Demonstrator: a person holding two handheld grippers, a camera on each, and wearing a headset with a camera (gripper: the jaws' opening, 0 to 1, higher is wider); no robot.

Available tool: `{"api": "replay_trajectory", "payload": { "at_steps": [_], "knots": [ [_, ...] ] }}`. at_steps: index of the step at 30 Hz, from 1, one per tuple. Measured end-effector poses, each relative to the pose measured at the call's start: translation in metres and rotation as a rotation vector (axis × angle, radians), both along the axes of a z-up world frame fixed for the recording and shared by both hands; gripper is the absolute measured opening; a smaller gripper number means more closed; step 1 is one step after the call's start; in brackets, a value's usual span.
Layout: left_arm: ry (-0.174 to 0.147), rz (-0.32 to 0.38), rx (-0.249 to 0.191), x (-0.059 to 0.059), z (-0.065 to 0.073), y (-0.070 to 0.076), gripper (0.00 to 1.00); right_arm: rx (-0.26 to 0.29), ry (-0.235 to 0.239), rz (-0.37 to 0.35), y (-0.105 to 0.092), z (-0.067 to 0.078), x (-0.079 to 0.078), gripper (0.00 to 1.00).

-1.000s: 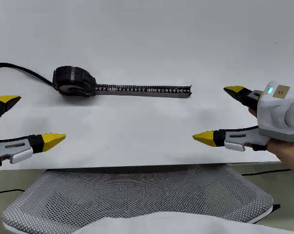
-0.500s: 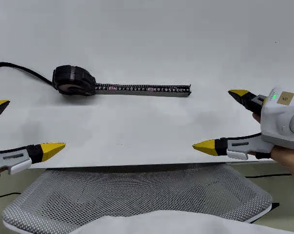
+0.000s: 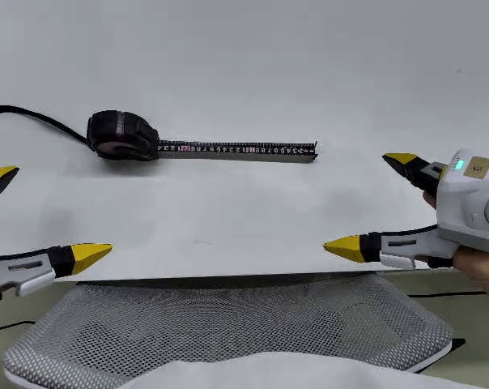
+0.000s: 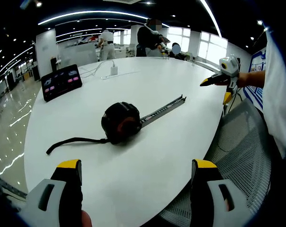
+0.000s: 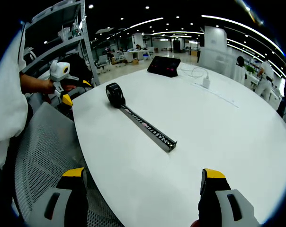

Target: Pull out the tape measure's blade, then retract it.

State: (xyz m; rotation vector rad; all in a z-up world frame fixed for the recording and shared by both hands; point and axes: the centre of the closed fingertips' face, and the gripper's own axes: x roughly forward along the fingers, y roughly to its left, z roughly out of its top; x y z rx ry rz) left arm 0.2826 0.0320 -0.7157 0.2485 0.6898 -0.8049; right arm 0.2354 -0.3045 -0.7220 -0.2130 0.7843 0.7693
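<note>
A black tape measure (image 3: 121, 135) lies on the white table (image 3: 244, 65) with its blade (image 3: 236, 149) pulled out to the right and lying flat. A black strap (image 3: 34, 116) trails off to the left. My left gripper (image 3: 46, 212) is open near the table's front left edge, well short of the case. My right gripper (image 3: 372, 203) is open at the front right, beyond the blade's hooked end, with nothing in it. The left gripper view has the case (image 4: 121, 123) and blade (image 4: 162, 108) ahead of my open left gripper (image 4: 137, 165). The right gripper view looks along the blade (image 5: 147, 126) to the case (image 5: 115, 93).
A grey mesh chair back (image 3: 228, 324) sits just below the table's near edge. A dark tablet (image 4: 61, 81) and a white plug with its cable (image 4: 113, 70) lie on the far part of the table. People stand beyond it.
Both grippers have drifted back toward the table's near edge, the right one also a little to the right. The tape measure and its blade have not moved.
</note>
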Motion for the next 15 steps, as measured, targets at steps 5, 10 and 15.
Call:
{"api": "replay_trajectory", "payload": {
  "at_steps": [5,10,15],
  "knots": [
    [0.002,0.001,-0.003,0.0006,0.0006,-0.0007,0.94,0.002,0.002,-0.001,0.0,-0.0007,-0.0003,0.99],
    [0.002,0.0,-0.004,0.0007,0.0012,-0.001,0.93,0.003,0.0,-0.002,0.0007,0.0,0.0005,0.99],
    [0.007,0.007,-0.003,0.0023,0.0005,-0.004,0.93,0.004,-0.003,-0.001,0.0014,0.0005,0.0022,0.99]
  ]
}}
